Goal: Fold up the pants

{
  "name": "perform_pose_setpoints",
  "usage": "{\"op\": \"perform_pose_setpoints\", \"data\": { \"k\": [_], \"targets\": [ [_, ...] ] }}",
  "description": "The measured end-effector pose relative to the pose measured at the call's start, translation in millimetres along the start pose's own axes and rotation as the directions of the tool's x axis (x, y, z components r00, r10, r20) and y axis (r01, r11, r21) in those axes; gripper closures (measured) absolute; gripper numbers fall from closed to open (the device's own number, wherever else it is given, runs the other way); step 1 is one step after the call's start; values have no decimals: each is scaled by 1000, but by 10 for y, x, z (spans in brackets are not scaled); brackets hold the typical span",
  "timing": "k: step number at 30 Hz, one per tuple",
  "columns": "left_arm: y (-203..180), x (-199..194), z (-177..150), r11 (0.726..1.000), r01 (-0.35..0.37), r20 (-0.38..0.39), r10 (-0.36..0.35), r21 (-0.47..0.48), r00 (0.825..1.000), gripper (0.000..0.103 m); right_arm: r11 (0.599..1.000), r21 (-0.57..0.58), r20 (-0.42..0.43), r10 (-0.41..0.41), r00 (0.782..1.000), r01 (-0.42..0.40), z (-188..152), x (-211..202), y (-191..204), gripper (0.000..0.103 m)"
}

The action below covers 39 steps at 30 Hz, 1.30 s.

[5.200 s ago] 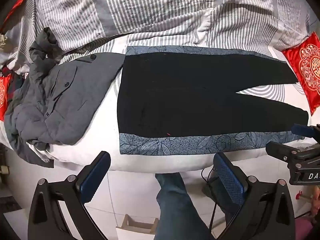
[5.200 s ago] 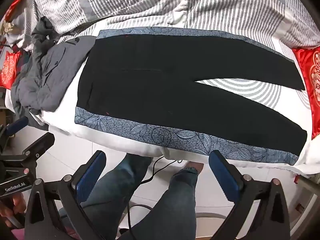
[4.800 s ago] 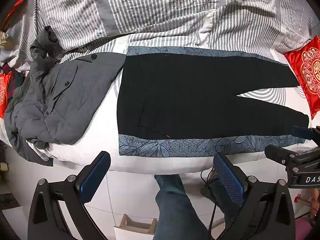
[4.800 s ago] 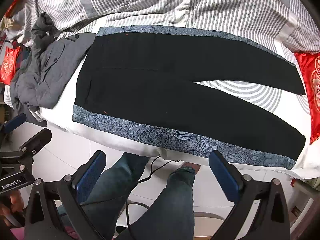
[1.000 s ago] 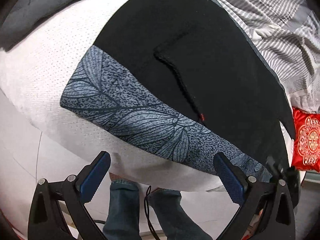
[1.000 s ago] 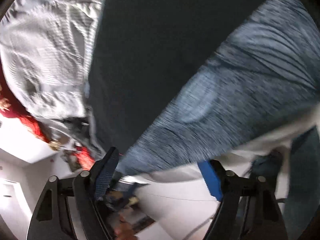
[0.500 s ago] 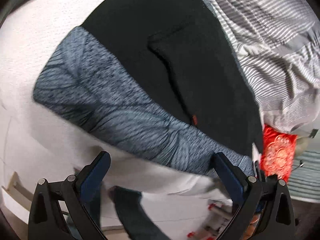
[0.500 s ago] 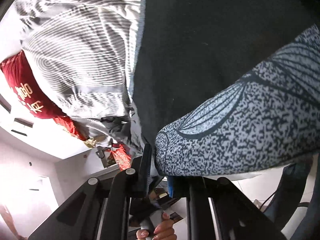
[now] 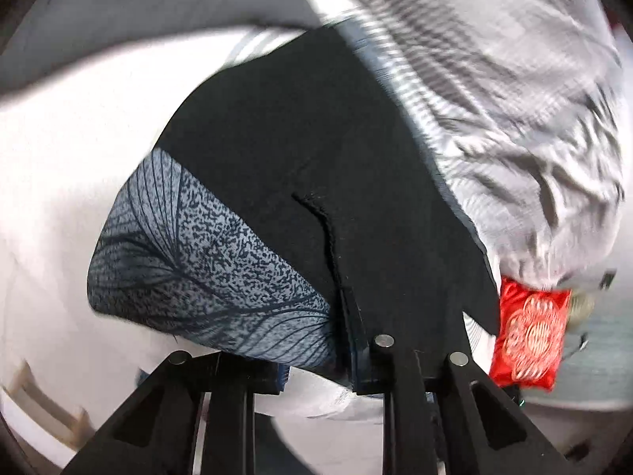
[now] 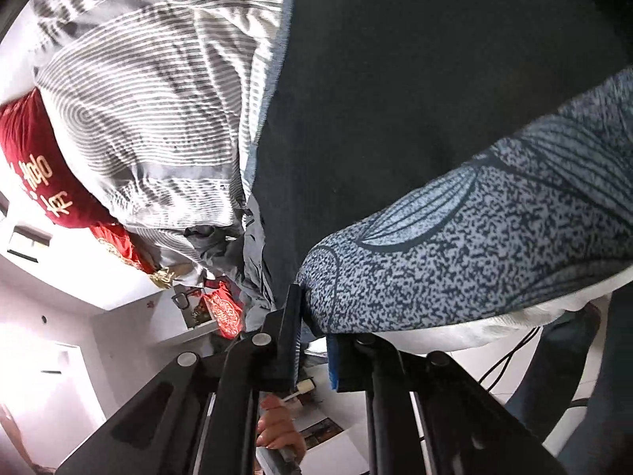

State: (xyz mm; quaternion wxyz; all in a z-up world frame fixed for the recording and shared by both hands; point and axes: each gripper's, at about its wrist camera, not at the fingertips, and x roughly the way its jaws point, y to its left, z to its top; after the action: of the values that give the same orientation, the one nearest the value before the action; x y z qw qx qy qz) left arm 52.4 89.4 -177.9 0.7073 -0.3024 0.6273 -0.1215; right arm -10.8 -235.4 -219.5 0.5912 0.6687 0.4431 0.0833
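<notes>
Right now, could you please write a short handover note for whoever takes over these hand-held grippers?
Left hand-held gripper: shut on the near edge of the black pants, by the blue leaf-print side stripe.
Right hand-held gripper: shut on the stripe's end at the bed edge.
Pants lie flat on the white bed, beside the striped duvet.
Done: both grasps. Left: every fold.

Bed w/ white mattress; grey-striped duvet bunched along far side, also in right view. Blue-grey leaf-print sheet draped over bed edge, seen again at. Red embroidered cushion at duvet's end. Dark red cushion w/ gold characters beside duvet. Grey jacket, partly hidden.
</notes>
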Motion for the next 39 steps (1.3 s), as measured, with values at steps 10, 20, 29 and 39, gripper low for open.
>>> {"op": "perform_pose_setpoints", "data": {
  "k": [10,20,29,39],
  "targets": [
    [-707,-57,536,993,-23,35,19,115,999,80,981,-171,-74,-109,991,95,596,30,787,91],
    [-1119,521,1351,985,-120,70,112,122,991,80,955,-219,-218,-249,944,201,1839,696,1153,91],
    [-1164,1207,1736,962,-251,63,246,103,967,77,931,-211,-302,-351,887,297,2669,1333,842,90],
    [-1530,763,1639,891,-389,227,339,234,913,33,940,-156,-362,-339,868,302,2839,1439,646,85]
  ]
}}
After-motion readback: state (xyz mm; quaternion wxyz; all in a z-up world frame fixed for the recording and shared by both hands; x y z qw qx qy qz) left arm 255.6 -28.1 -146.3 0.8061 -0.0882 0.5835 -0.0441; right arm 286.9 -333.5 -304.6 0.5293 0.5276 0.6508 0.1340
